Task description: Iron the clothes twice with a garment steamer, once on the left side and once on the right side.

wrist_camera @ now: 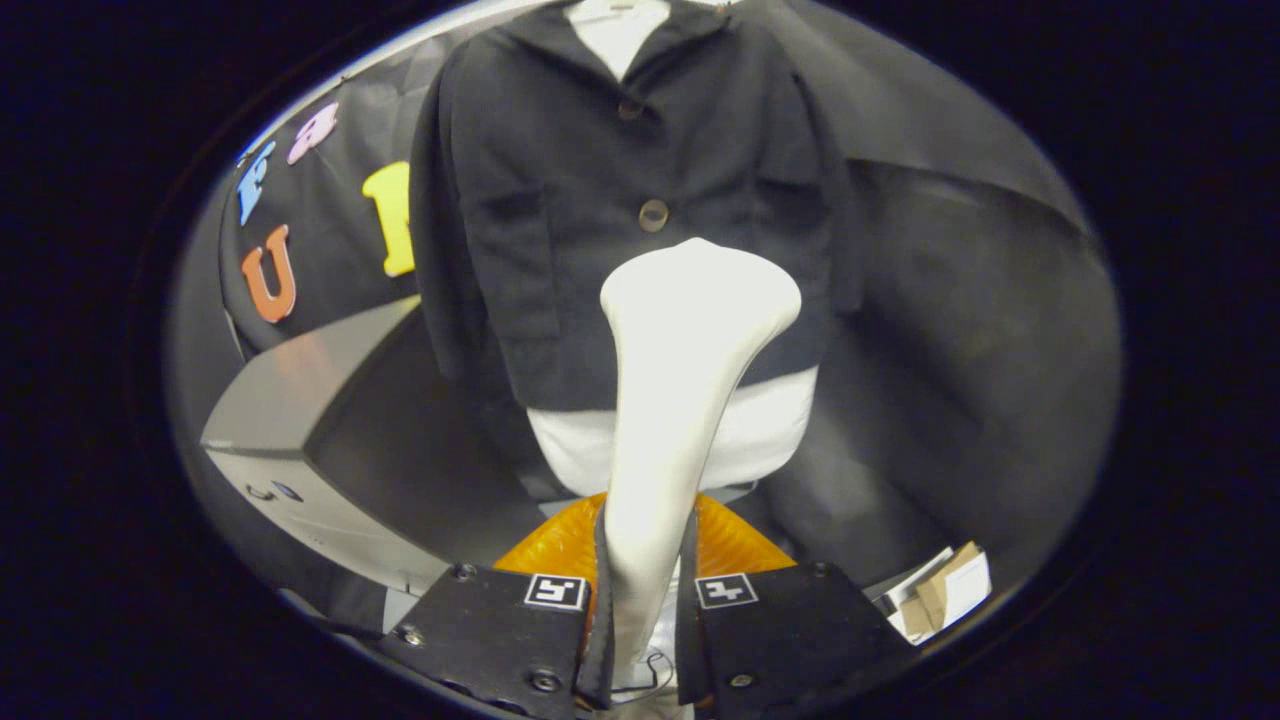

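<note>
A white garment steamer (680, 340) stands upright between my fingers, and my gripper (645, 570) is shut on its handle. Its wide head sits in front of the lower middle of a dark buttoned jacket (560, 230), just under the second button. The jacket hangs over a white garment (770, 430) whose hem shows below it. I cannot tell whether the steamer head touches the cloth. An orange ribbed part (545, 545) lies just beyond my fingers, behind the handle.
A grey box-like table or cabinet (290, 400) stands to the left of the jacket. Black cloth walls hang behind and to the right. Some cardboard and paper pieces (940, 590) lie low on the right, beside my right finger.
</note>
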Tool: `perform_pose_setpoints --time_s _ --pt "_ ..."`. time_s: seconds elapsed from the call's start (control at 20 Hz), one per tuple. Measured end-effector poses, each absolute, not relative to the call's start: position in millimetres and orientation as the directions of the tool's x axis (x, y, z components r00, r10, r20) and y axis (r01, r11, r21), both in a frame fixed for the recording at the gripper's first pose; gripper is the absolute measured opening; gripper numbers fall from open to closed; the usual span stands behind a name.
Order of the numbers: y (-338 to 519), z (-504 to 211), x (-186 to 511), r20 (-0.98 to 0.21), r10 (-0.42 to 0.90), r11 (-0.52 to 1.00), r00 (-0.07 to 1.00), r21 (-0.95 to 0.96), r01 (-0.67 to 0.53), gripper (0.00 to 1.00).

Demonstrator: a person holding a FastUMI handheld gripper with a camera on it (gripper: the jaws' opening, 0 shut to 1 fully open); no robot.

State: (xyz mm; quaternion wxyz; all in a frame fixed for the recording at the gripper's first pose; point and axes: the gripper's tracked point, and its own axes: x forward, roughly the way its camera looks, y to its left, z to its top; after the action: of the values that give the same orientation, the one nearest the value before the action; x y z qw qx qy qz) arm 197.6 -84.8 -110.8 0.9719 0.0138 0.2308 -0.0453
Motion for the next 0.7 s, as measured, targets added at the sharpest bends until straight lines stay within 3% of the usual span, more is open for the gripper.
perform_pose_setpoints --time_s 0.25,0.7 --pt "-107 -12 182 -0.313 -0.114 0.993 0.943 -0.026 0.111 0.27" --pt "-145 127 228 -0.09 -0.017 0.996 0.996 -0.084 0.009 0.27"
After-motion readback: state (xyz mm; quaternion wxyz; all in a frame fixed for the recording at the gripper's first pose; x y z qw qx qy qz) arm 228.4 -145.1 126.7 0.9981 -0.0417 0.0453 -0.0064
